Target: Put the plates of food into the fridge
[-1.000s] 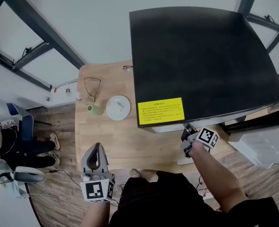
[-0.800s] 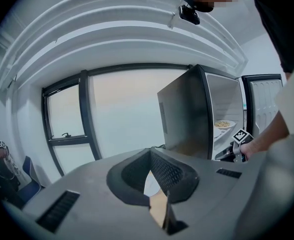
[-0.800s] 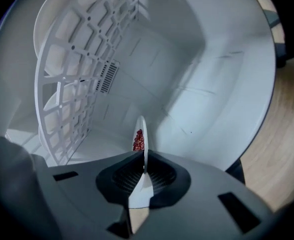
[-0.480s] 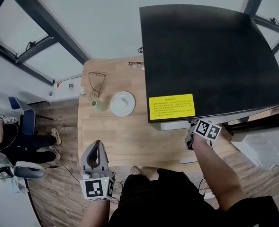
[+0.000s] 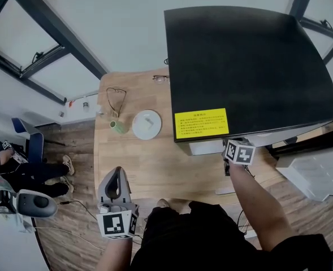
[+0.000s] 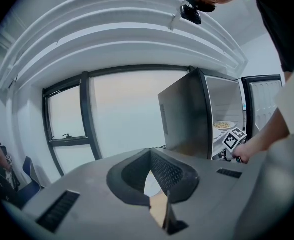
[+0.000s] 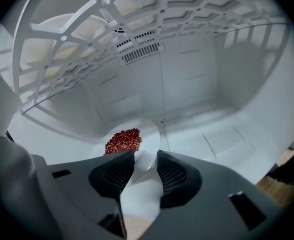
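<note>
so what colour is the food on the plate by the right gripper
Dark red food on a white plate; clearest in right gripper view.

Left gripper (image 6: 149, 163) level, jaws together; right gripper (image 7: 147, 160) tilted down, jaws just opening.

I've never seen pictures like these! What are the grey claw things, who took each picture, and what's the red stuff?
A person holds grey two-jaw grippers, one per hand. One picture comes from a camera on the person's head, looking down at the light wooden table and black fridge. The others come from cameras on the grippers. The right gripper is inside the fridge; its jaws have just been opening, with the rim of a white plate of red food loose between them. The left gripper is shut and empty. Another round white plate lies on the table.
</note>
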Action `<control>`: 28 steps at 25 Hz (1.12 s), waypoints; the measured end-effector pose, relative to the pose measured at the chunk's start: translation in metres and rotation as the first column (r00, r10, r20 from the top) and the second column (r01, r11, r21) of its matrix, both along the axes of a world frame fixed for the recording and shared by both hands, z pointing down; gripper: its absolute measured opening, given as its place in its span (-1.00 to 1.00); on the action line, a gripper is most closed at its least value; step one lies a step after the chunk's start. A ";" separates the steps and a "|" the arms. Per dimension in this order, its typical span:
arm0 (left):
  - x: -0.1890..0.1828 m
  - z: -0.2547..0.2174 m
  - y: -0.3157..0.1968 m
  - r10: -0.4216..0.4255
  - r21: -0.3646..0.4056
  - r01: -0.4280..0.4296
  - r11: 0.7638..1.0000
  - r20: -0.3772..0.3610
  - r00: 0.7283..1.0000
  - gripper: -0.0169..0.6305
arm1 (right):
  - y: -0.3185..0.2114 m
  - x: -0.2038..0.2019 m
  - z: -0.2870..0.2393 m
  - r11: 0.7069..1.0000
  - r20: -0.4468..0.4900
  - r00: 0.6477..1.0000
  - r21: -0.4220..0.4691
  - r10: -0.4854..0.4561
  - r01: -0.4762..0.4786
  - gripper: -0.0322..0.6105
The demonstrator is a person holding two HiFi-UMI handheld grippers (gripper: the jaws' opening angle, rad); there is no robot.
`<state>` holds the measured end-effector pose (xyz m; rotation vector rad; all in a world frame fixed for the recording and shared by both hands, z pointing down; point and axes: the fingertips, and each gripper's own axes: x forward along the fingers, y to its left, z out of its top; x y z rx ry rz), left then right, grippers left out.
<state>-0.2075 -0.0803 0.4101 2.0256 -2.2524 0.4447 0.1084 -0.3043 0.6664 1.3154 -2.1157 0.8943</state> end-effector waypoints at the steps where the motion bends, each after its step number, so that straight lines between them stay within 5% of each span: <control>1: 0.001 -0.001 -0.001 0.005 0.003 -0.005 1.000 0.001 1.000 -0.94 | 0.000 0.001 0.000 1.000 -0.027 1.000 0.015 -0.009 0.009 -0.40; 5: 0.008 -0.003 -0.006 0.026 0.011 -0.026 1.000 0.000 1.000 -0.94 | -0.003 0.012 -0.005 0.995 -0.104 0.994 0.095 -0.017 0.027 -0.37; 17: 0.051 0.002 -0.044 0.140 0.055 -0.136 0.989 -0.085 0.986 -0.94 | 0.040 0.052 -0.076 0.966 -0.014 0.998 0.249 -0.066 0.067 -0.50; 28: 0.108 0.006 -0.069 0.274 0.083 -0.266 0.961 -0.113 0.955 -0.94 | 0.084 0.082 -0.197 0.853 0.029 0.990 0.511 -0.140 0.106 -0.74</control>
